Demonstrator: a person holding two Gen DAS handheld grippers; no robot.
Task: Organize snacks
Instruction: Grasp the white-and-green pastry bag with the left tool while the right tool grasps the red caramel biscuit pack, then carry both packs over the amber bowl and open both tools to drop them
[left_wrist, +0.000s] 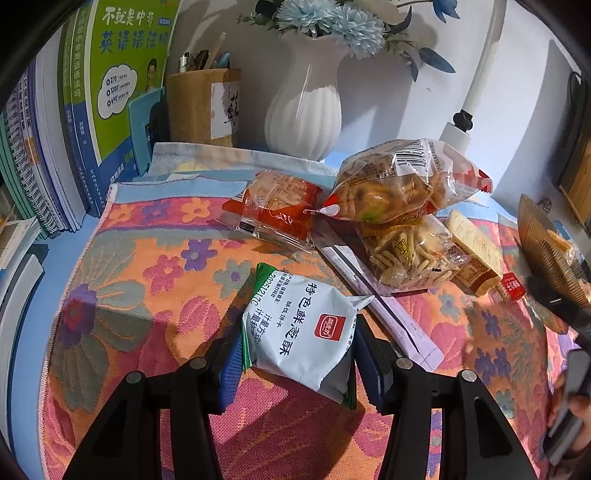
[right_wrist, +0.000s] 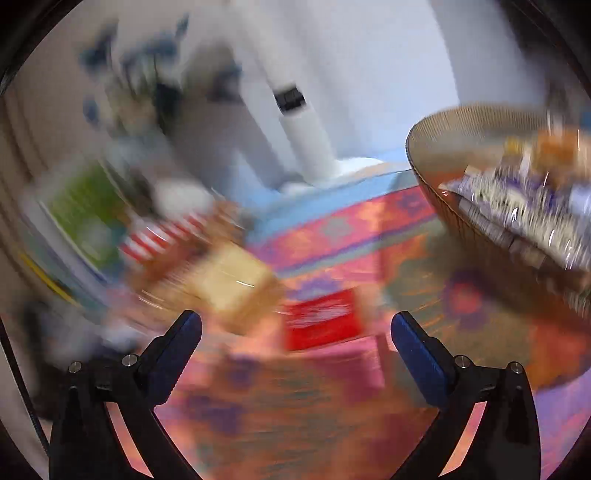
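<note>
My left gripper (left_wrist: 295, 354) is shut on a white and green snack packet (left_wrist: 299, 332), held just above the flowered cloth (left_wrist: 140, 288). Beyond it lie a red-wrapped pastry (left_wrist: 277, 206), two clear bags of fried sticks (left_wrist: 402, 184), a long white packet (left_wrist: 384, 306) and a cracker pack with a red end (left_wrist: 480, 258). My right gripper (right_wrist: 295, 328) is open and empty above the cloth; its view is blurred by motion. A cracker pack (right_wrist: 236, 280) with a red end (right_wrist: 321, 317) lies just ahead of it. A brown ribbed bowl (right_wrist: 436, 155) with several packets stands at the right.
Books (left_wrist: 110, 92) stand at the left, a wooden pen holder (left_wrist: 199, 107) and a white vase of blue flowers (left_wrist: 306, 110) at the back. A white lamp post (right_wrist: 306, 133) rises behind the cloth. The bowl's edge also shows in the left wrist view (left_wrist: 546, 251).
</note>
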